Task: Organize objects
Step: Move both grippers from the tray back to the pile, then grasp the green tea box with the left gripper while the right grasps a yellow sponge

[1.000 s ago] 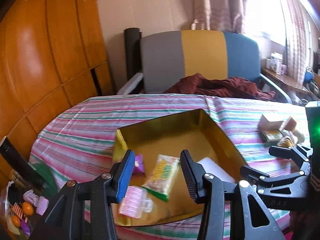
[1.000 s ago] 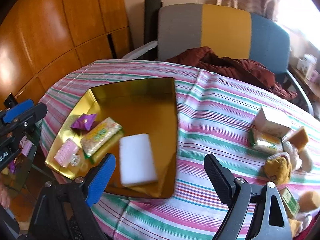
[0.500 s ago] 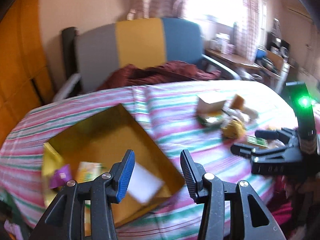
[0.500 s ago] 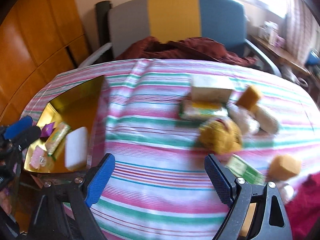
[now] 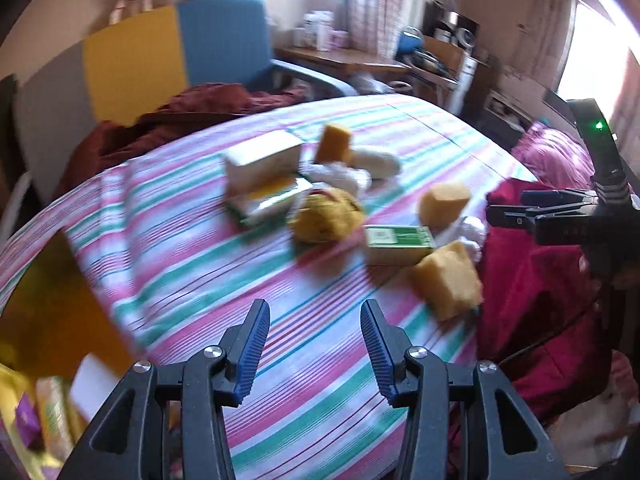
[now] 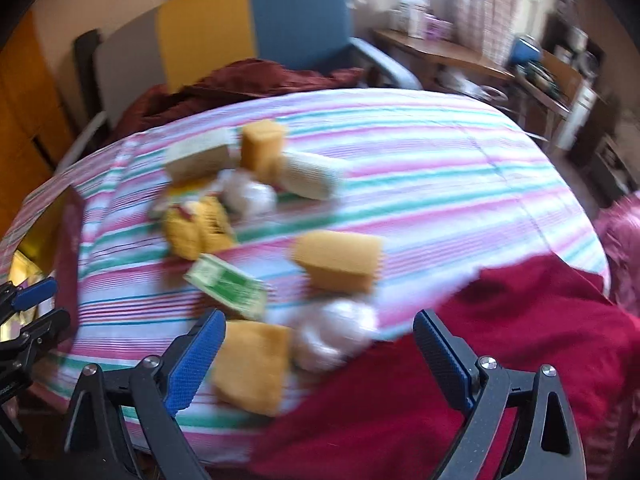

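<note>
The left gripper [image 5: 314, 344] is partly open with nothing between its blue pads, held above the striped tablecloth [image 5: 248, 272] at the bottom centre of its view. The right gripper [image 6: 316, 356] gapes wide and is also empty; it hovers over a yellow sponge [image 6: 250, 366] and a white wad [image 6: 334, 338] at the bottom of its frame, touching neither. A green box [image 6: 228, 286] lies just beyond them. The gold tray [image 5: 52, 312] sits at the lower left of the left view. Both views are blurred.
</note>
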A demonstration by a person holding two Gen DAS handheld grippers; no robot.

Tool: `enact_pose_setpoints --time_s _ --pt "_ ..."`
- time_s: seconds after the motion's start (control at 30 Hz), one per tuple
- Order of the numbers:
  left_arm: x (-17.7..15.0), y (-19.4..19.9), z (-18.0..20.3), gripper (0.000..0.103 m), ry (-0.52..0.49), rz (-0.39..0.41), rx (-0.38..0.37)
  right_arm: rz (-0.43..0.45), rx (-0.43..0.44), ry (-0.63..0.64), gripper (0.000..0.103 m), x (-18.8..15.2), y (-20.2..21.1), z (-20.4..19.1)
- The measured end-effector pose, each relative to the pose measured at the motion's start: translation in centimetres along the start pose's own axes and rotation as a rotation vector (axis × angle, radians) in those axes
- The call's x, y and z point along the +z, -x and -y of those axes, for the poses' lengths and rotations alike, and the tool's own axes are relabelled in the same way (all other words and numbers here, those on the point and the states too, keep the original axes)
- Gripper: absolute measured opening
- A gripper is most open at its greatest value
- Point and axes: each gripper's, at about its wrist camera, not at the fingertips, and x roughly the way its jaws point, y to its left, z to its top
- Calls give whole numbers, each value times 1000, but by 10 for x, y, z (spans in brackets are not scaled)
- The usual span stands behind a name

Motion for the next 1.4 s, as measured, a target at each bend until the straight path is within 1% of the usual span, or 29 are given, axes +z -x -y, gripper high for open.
enact_pose_setpoints --time_s 0.1,0.17,0.2,0.23,0.3,0.37,0.47,0.53,0.63,0.7,0.77,0.8,0.83,0.87,0.93,1.0,1.03,1.1,1.17,1.2,1.27,1.33,1.4 --pt "16 -17 17 48 -20 -21 -73 15 -11 -62 96 -2 4 20" --pt "26 -30 25 57 -12 -45 -129 36 7 -115 96 -1 7 32" --pt "30 -37 29 66 -8 -59 -150 38 11 -127 96 0 5 33" --pt "35 -45 32 69 1 -76 -164 36 22 -145 96 0 4 36" --pt "45 -59 38 69 21 -102 -198 27 42 -170 96 -2 2 41" --pt "50 -72 42 74 27 -128 -191 16 68 -203 96 -3 -1 47" --pt "60 -89 49 77 42 -157 -192 1 103 -249 96 -5 -6 52" --pt "65 -100 54 81 36 -183 -182 -6 123 -271 96 -7 -8 56" --pt "70 -115 61 81 30 -215 -171 -11 143 -296 96 -8 -9 58" --pt "71 -124 66 81 18 -229 -143 -13 149 -300 96 -8 -11 57" --pt "72 -133 67 74 16 -240 -124 -16 153 -307 96 -8 -12 58" --pt "71 -135 65 74 23 -238 -131 -17 155 -308 96 -8 -12 58" --pt "69 -133 61 68 41 -217 -143 -19 155 -310 96 -8 -13 58" --pt "68 -131 59 65 39 -205 -143 -20 155 -311 96 -8 -13 58" --pt "66 -126 53 48 33 -182 -151 -27 152 -307 96 -7 -15 57" --pt "64 -120 42 39 51 -175 -164 -32 144 -293 96 -6 -16 54" --pt "61 -117 37 38 58 -174 -174 -33 141 -287 96 -7 -15 53" --pt "58 -112 31 38 70 -168 -163 -41 131 -273 96 -6 -17 49" --pt "56 -109 30 44 73 -184 -186 -40 121 -276 96 -5 -18 48" --pt "56 -109 31 52 81 -200 -207 -39 117 -276 96 -5 -18 48" --pt "59 -109 36 58 87 -206 -225 -34 115 -279 96 -6 -17 48" --pt "64 -108 45 74 71 -196 -235 -33 118 -285 96 -7 -17 50" --pt "68 -111 57 79 26 -202 -226 -34 124 -288 96 -7 -17 50"
